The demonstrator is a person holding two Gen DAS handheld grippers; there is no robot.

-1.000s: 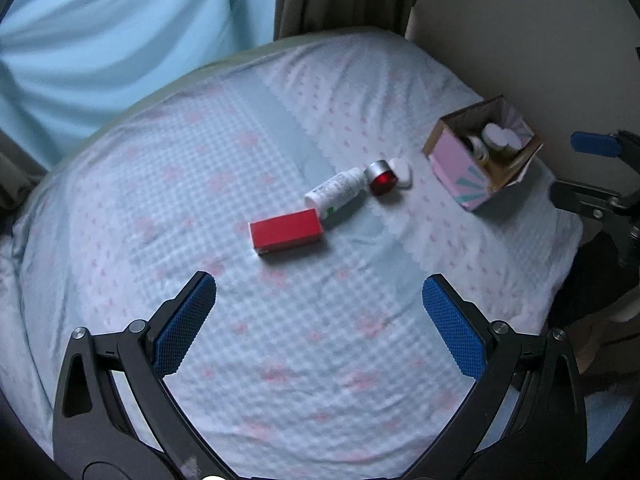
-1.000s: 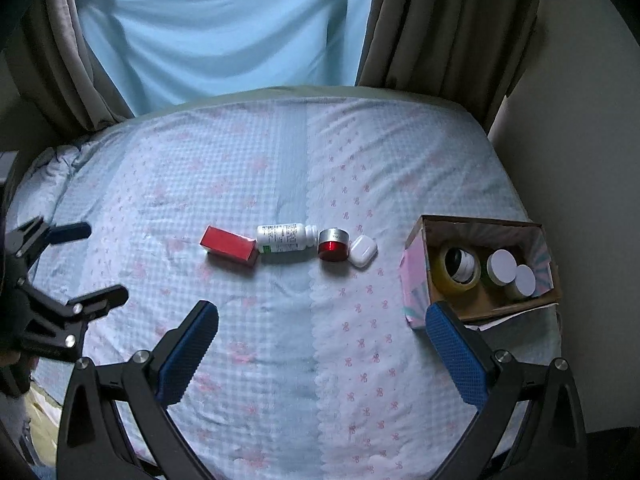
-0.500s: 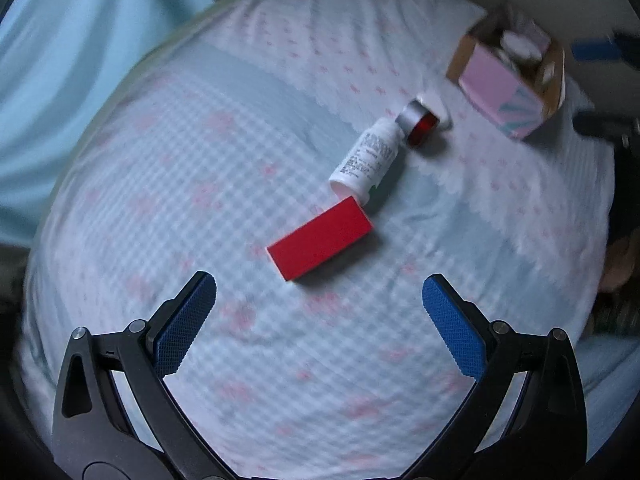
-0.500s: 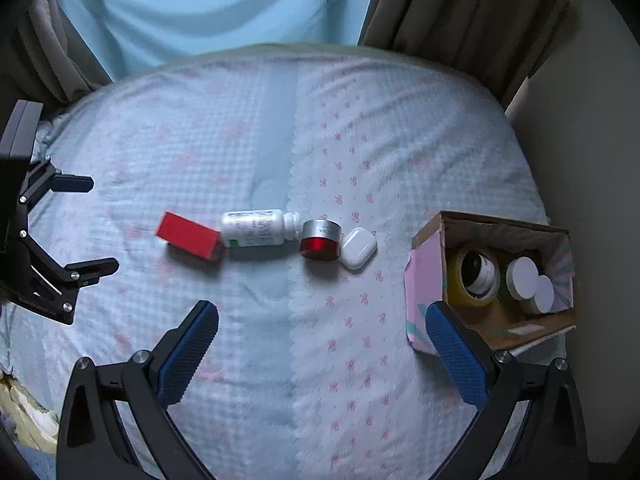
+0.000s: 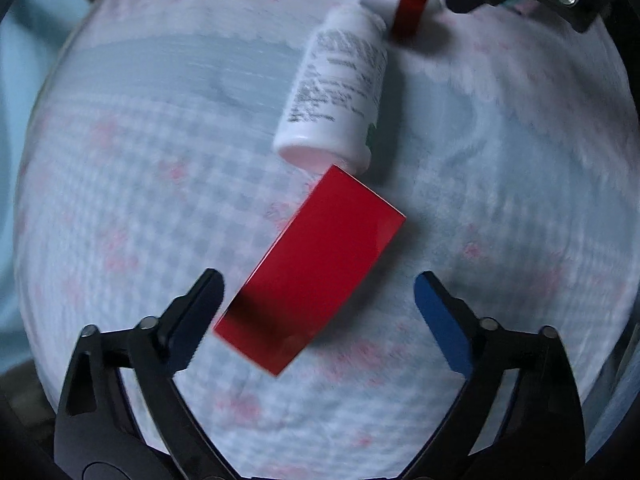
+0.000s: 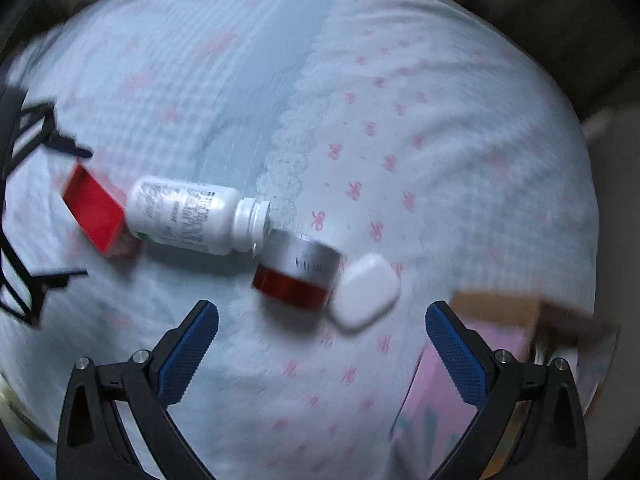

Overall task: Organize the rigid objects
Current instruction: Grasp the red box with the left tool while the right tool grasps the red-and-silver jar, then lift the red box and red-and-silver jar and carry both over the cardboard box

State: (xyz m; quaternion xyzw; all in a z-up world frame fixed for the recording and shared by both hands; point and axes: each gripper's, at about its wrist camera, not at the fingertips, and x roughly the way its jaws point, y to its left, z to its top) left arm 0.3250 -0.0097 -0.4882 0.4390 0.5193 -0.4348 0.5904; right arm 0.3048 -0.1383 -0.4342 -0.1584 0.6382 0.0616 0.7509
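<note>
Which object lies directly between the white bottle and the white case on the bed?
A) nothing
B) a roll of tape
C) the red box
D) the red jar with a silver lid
D: the red jar with a silver lid lies between the white bottle and the white case.

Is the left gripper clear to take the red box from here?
Probably yes: the left gripper is open with its fingers either side of the red box, and nothing covers it.
</note>
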